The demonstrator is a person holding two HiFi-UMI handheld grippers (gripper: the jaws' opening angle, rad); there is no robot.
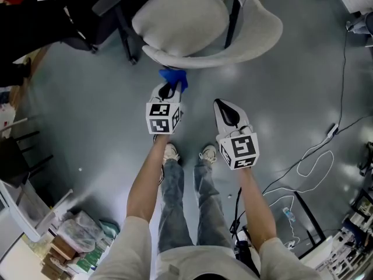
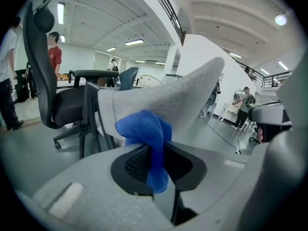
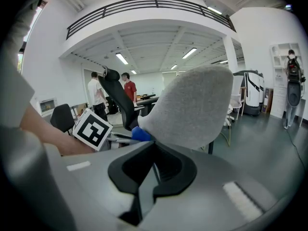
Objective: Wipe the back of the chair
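A grey upholstered chair (image 1: 198, 28) stands just ahead of me, its curved back (image 1: 245, 45) facing me. My left gripper (image 1: 169, 91) is shut on a blue cloth (image 1: 173, 77), and the cloth sits right against the lower edge of the chair back. In the left gripper view the blue cloth (image 2: 147, 138) bunches up out of the jaws in front of the grey chair back (image 2: 178, 97). My right gripper (image 1: 224, 111) is shut with nothing in it, held a little short of the chair back (image 3: 192, 109). The blue cloth (image 3: 140, 134) shows at its left.
A black office chair (image 2: 45, 71) stands to the left. Cables (image 1: 315, 156) trail over the grey floor at the right. Boxes and bags (image 1: 76, 238) sit at lower left. People stand in the background (image 3: 127, 93). My feet (image 1: 189, 154) are below the grippers.
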